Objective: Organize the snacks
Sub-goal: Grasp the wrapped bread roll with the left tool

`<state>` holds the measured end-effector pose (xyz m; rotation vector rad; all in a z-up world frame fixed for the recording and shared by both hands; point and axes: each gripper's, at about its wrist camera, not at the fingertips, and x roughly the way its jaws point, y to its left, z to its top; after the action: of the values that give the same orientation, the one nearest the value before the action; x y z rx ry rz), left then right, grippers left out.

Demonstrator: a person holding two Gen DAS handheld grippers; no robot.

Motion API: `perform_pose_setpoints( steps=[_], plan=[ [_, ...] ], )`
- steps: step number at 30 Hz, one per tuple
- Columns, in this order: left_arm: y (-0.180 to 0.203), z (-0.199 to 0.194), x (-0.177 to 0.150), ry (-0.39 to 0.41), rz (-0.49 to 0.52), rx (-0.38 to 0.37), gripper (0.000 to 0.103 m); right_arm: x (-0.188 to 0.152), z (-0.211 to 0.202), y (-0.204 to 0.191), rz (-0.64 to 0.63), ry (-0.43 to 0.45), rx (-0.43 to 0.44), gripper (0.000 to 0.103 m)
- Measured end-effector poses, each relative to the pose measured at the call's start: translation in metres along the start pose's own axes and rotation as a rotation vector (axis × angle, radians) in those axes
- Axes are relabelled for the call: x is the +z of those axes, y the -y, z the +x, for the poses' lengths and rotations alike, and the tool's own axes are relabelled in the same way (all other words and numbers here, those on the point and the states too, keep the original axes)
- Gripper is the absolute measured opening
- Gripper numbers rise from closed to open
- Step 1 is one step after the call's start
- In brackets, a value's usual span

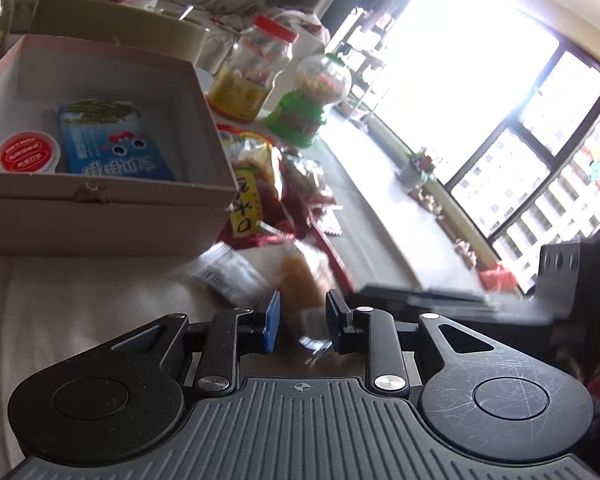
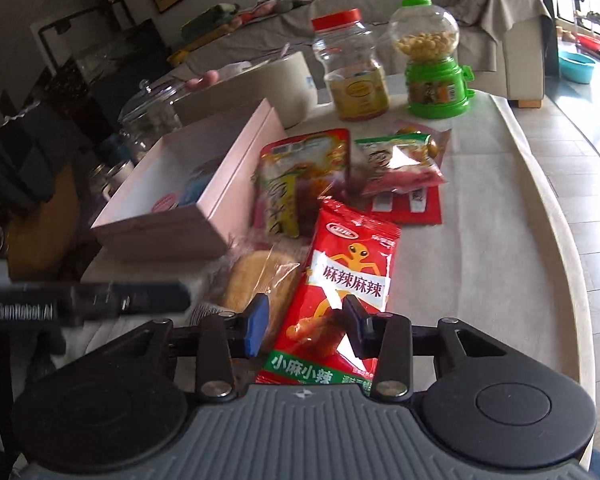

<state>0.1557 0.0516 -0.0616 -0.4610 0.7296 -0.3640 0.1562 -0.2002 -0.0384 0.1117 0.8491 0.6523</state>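
Observation:
A pink box (image 1: 100, 220) (image 2: 240, 168) stands open on the table, holding a blue snack packet (image 1: 108, 144) and a red-lidded cup (image 1: 26, 152). My left gripper (image 1: 302, 318) is open around a clear-wrapped bread roll (image 1: 300, 280), which also shows in the right wrist view (image 2: 256, 280). My right gripper (image 2: 306, 326) is open, its fingers either side of a red spicy snack packet (image 2: 340, 280). Beyond lie a yellow-red packet (image 2: 296, 176) and a green-white packet (image 2: 396, 160).
A red-capped jar (image 2: 352, 68), a green candy dispenser (image 2: 432, 60), a white bowl (image 2: 276, 80) and glass jars (image 2: 148, 112) stand behind. A flat red packet (image 2: 416, 204) lies to the right. The table edge (image 2: 560, 240) curves along the right. The left gripper's body (image 2: 80, 304) reaches in from the left.

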Motion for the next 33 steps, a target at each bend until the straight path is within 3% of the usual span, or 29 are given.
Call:
perform_pose_setpoints(
  steps=[2,6,9,13,20,26,33],
  plan=[
    [0.005,0.003,0.003,-0.001,0.024,0.001,0.029,-0.005,-0.003,-0.007,-0.028,0.003,-0.017,0.041],
    [0.014,0.021,0.001,-0.026,0.121,0.144,0.031,-0.012,-0.004,-0.016,-0.085,0.032,-0.140,0.041],
    [0.015,0.028,0.000,-0.042,0.109,0.110,0.031,-0.018,-0.002,-0.010,-0.076,0.033,-0.212,0.041],
    [0.022,0.041,0.005,-0.038,0.126,0.095,0.031,-0.020,-0.003,-0.001,-0.034,0.051,-0.201,0.041],
    [0.024,0.074,0.016,-0.053,0.099,0.107,0.046,-0.028,0.001,-0.011,-0.072,0.080,-0.193,0.041],
    [0.026,0.073,0.014,-0.059,0.122,0.101,0.044,-0.036,0.000,-0.016,-0.089,0.110,-0.186,0.041],
    [0.033,0.039,-0.006,-0.062,0.147,0.069,0.032,-0.047,-0.007,-0.025,-0.104,0.111,-0.127,0.043]
  ],
)
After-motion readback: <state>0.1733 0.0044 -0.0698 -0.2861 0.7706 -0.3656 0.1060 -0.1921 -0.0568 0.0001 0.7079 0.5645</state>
